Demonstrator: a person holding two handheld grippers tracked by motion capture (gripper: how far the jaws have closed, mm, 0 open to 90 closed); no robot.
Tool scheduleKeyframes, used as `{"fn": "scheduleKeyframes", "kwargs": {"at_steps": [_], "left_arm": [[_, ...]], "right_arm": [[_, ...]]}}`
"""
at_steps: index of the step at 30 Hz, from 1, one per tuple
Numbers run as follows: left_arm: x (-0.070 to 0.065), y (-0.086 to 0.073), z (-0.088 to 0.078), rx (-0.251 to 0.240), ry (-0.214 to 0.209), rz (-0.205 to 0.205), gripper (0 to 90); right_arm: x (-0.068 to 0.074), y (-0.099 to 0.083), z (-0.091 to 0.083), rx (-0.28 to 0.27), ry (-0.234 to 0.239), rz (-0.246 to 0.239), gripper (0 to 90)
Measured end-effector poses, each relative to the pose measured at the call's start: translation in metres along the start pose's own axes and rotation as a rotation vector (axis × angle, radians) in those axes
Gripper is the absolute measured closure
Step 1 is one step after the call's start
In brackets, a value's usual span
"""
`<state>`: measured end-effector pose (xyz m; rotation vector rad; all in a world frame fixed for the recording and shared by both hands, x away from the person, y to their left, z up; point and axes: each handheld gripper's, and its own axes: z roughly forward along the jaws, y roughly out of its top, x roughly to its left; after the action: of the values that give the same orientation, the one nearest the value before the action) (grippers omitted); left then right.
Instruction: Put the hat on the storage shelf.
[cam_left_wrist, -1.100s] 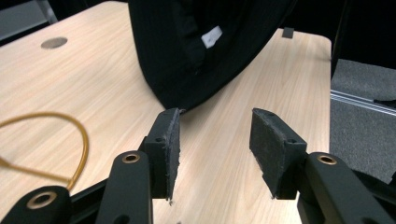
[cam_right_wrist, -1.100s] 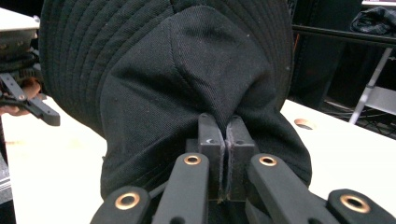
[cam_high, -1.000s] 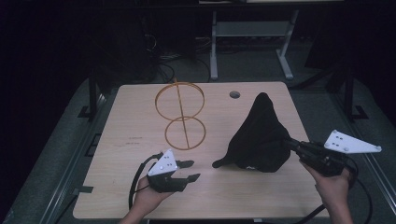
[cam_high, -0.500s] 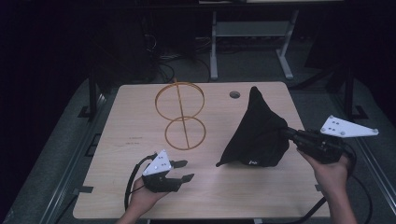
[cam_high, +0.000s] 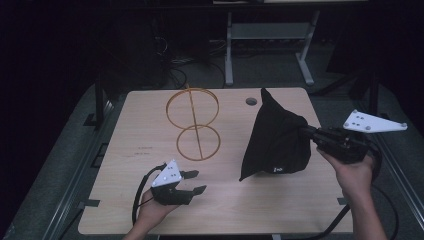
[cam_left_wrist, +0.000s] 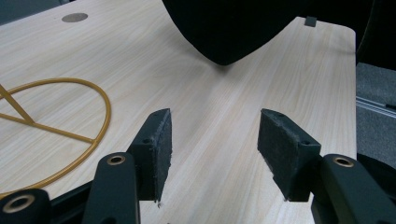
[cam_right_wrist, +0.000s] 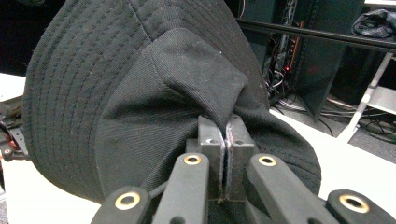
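The right gripper (cam_right_wrist: 225, 140) is clamped on a fold of the black hat (cam_high: 276, 135), holding it lifted so its lower edge hangs at the bench (cam_high: 280, 210), right of the gold stand (cam_high: 193, 124), probably its destination. The left gripper (cam_left_wrist: 212, 149) has just been opening, nothing between its jaws. A small white label on the hat is too blurred to read.

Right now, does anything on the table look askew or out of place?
The black hat hangs crumpled, pinched at one fold by the right gripper. The gold wire stand stands upright. The left gripper, jaws just opening, is empty.
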<state>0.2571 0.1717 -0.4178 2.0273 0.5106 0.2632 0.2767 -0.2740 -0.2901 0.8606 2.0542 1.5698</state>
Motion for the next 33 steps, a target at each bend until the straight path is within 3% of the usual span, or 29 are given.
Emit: {"fn": "scheduleKeyframes", "kwargs": {"at_steps": [13,33], "left_arm": [[0.003,-0.002,0.004,0.017,0.001,0.018,42.5],[0.006,-0.004,0.001,0.011,-0.001,0.01,41.1]], "right_arm": [[-0.002,0.03,0.009,0.011,0.011,0.01,88.1],[-0.009,0.067,0.032,-0.004,0.033,0.047,88.1]]}}
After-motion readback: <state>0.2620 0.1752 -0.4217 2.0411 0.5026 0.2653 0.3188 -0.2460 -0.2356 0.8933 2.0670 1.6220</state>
